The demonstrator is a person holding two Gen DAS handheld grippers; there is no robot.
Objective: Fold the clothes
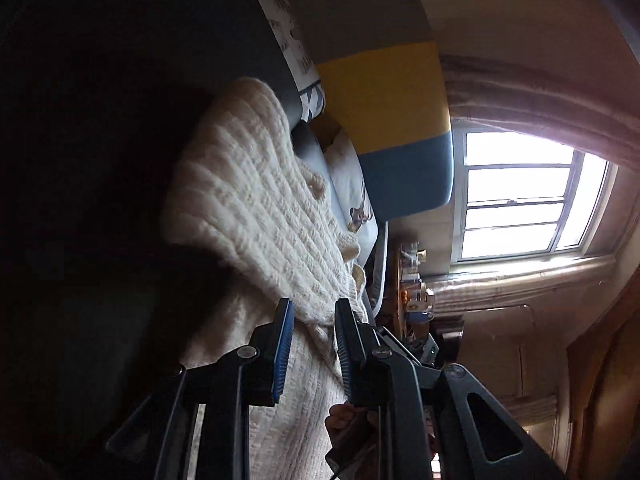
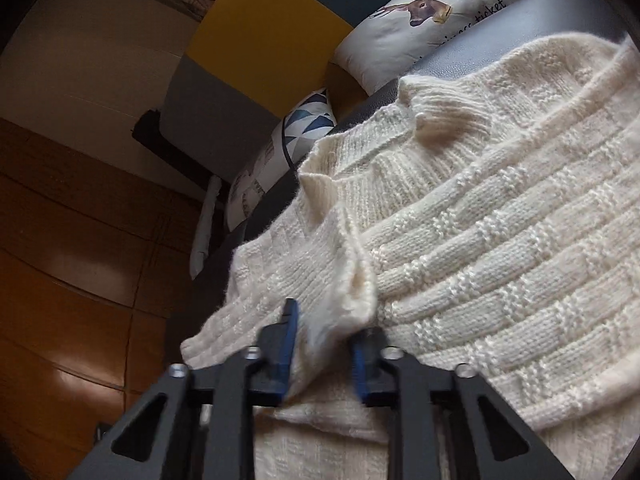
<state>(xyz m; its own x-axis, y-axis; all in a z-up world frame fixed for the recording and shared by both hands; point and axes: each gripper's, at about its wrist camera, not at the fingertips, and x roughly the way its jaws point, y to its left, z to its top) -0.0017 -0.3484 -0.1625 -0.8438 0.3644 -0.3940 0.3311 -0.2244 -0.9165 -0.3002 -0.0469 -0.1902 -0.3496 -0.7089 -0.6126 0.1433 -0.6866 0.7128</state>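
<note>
Seen first from the left wrist camera, the left tool [image 1: 314,312] has its two blue-padded fingers [image 1: 282,344] standing apart, with a cream knitted sweater [image 1: 256,208] running between and beyond them. Whether the pads actually press on the knit cannot be told; a gap of wool shows between them. The sweater lies draped over a dark grey sofa seat [image 1: 160,60], its ribbed body stretching away from the tool toward a white cushion with a deer print [image 1: 354,196]. Behind the cushion rises a backrest [image 1: 384,96] banded in grey, yellow and blue. A bright window [image 1: 524,196] with curtains fills the right side, and a cluttered low table [image 1: 412,280] stands below it. Part of a hand [image 1: 344,416] shows low in the picture, beside the tool's right finger.

Next, from the right wrist camera, the right tool [image 2: 326,320] is closed on a raised fold of the same sweater [image 2: 480,216], the bunched wool pinched between its blue pads [image 2: 289,340]. The rest of the garment spreads flat to the right, its basket-weave pattern and ribbed collar clearly visible. Above it lie the deer cushion [image 2: 424,12] and a blue-triangle cushion [image 2: 308,128], both against the banded backrest [image 2: 260,28]. A wooden floor [image 2: 80,240] fills the left.
</note>
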